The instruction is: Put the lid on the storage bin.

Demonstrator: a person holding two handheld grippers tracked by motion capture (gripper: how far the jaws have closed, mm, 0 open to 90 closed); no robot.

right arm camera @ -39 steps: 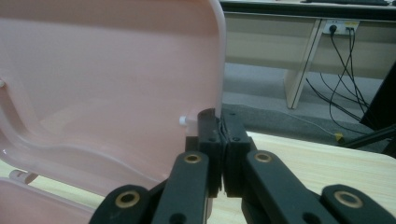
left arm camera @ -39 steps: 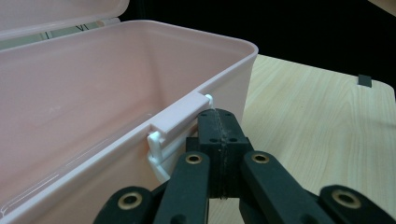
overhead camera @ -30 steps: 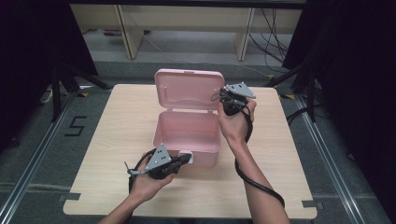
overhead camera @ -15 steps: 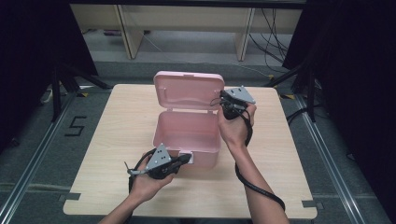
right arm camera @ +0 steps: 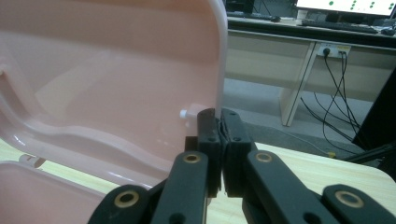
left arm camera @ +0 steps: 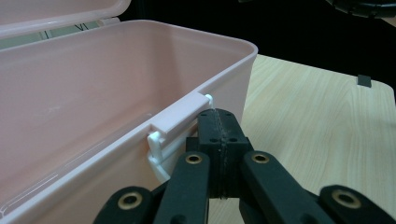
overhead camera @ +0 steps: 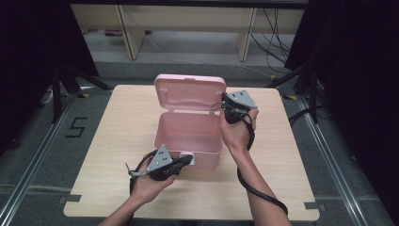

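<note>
A pink plastic box stands open in the middle of the wooden table, its lid raised upright at the back. My right gripper is at the lid's right edge, and in the right gripper view its jaws are shut on that thin rim of the lid. My left gripper lies low at the box's front wall. Its shut jaws hold nothing and their tip is against the end of the white latch. The box's inside looks bare.
Bare tabletop lies on both sides of the box. Black cables trail from both grippers over the near table. Behind the table stand wooden shelf legs with floor cables. Dark curtains flank the scene. A tape mark is on the floor at left.
The right gripper has crept slightly toward me at the lid's edge. The left gripper and the box have stayed put.
</note>
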